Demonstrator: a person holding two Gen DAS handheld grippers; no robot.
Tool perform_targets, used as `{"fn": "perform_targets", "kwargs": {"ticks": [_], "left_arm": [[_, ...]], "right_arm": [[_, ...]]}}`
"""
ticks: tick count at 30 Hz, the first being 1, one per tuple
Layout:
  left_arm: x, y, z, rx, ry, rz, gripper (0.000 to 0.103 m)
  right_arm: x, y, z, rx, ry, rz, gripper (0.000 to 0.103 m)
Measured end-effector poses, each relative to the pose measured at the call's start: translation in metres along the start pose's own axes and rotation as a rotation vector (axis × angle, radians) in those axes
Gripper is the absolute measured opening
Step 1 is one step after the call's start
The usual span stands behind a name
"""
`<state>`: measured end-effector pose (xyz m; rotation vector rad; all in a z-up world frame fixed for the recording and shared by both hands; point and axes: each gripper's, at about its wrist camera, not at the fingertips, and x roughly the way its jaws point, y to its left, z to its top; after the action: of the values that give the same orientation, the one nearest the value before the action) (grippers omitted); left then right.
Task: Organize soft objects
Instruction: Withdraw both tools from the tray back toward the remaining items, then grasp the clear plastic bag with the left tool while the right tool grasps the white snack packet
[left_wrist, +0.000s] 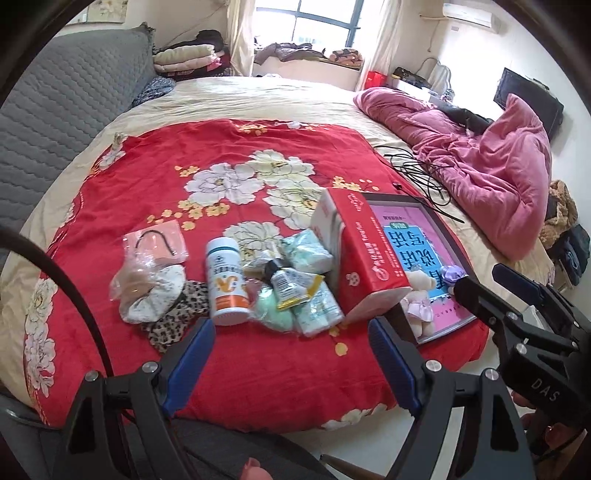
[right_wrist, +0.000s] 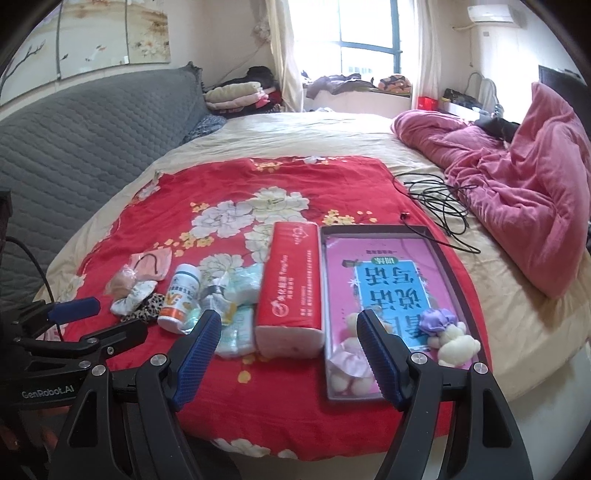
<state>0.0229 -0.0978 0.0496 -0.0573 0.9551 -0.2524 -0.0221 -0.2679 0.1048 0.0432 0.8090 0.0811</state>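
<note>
Sorting under way: two small plush bears, one pink-skirted (right_wrist: 349, 365), one cream with purple flower (right_wrist: 456, 338), already in shallow dark-rimmed tray (right_wrist: 448, 266) lined with pink-and-blue Chinese-titled sheet; scrunchies (left_wrist: 155, 295) and mint pompom (left_wrist: 273, 308) in pile left of red "TangTuo"(?) tissue pack (right_wrist: 291, 280). Left gripper (left_wrist: 291, 354) and right gripper (right_wrist: 288, 350) hovering near edge of red floral blanket (left_wrist: 258, 369), jaws spread wide, holding nothing. Next, likely: left onto a scrunchie, avoiding white bottle (left_wrist: 225, 282); "DAS", "GenRobot.AI" on gripper bodies.

On my feed: a red blanket (right_wrist: 295, 387) printed with white and yellow flowers, a red-and-white tissue pack (right_wrist: 290, 284), a leopard-spotted scrunchie (left_wrist: 177, 314), a white bottle (left_wrist: 225, 280) with an orange label, a pink-and-blue book (right_wrist: 384, 273), a rumpled pink quilt (right_wrist: 517, 192), blue-padded black claws.
</note>
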Motion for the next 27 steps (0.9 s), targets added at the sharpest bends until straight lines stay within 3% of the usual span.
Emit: {"fn": "perform_targets", "kwargs": {"ticks": [12,27], "left_arm": [[-0.017,0.053,-0.003,-0.088,-0.023,0.009,0.084],[-0.021,0.129,-0.018,-0.192,-0.034,0.101,0.084]], "right_arm": [[0.004,0.033,0.013,-0.044,-0.007,0.014,0.077],[0.024,0.064,0.01,-0.078,0.015,0.051,0.077]]}}
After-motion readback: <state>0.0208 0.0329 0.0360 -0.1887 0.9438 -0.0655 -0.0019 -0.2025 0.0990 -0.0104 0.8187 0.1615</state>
